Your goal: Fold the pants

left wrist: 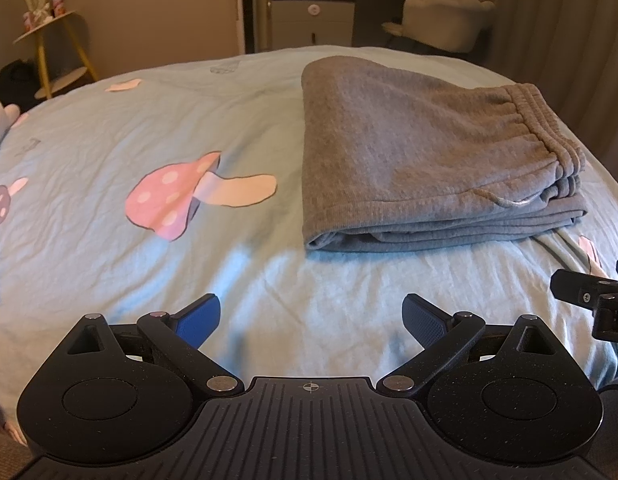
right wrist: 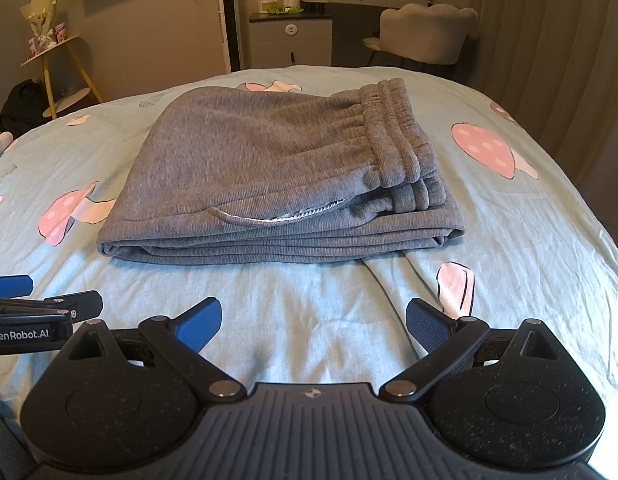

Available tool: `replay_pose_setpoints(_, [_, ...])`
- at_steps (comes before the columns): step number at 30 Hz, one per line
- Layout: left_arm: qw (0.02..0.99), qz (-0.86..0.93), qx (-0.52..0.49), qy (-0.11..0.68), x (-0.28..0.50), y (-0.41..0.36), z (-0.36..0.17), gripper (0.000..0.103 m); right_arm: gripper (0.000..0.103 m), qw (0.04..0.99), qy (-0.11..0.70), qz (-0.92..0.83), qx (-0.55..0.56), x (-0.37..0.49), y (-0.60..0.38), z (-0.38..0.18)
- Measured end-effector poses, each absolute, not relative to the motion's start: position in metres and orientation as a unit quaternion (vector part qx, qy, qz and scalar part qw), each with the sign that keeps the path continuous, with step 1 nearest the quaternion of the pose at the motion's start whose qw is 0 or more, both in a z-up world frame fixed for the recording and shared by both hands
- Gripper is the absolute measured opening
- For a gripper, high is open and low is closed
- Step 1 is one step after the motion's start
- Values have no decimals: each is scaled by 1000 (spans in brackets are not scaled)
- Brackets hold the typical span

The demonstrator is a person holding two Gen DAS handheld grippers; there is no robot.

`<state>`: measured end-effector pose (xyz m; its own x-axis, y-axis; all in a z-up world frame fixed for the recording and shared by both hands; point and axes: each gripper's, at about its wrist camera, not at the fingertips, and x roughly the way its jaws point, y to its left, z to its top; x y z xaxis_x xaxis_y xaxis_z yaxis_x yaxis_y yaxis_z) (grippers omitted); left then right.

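Pants lie folded in a grey stack on the bed. Left gripper and right gripper hover apart, empty, nearby; a careless nudge could topple the layers.

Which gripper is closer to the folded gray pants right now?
Right. The right gripper sits directly in front of the pants; the left gripper is off toward their folded end, slightly farther. Both are open, touching nothing.
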<state>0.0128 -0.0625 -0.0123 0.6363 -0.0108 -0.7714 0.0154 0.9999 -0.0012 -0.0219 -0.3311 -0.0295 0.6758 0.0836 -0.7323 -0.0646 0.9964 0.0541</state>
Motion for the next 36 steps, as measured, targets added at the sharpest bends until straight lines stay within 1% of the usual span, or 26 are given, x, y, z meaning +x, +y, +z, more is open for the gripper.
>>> replay_pose_setpoints(26, [905, -40, 4, 423, 11, -70, -12, 101, 99, 913, 405, 41, 16, -20, -332, -31])
replay_pose_setpoints(36, [908, -46, 23, 416, 11, -76, -12, 102, 99, 912, 409, 38, 22, -19, -333, -32])
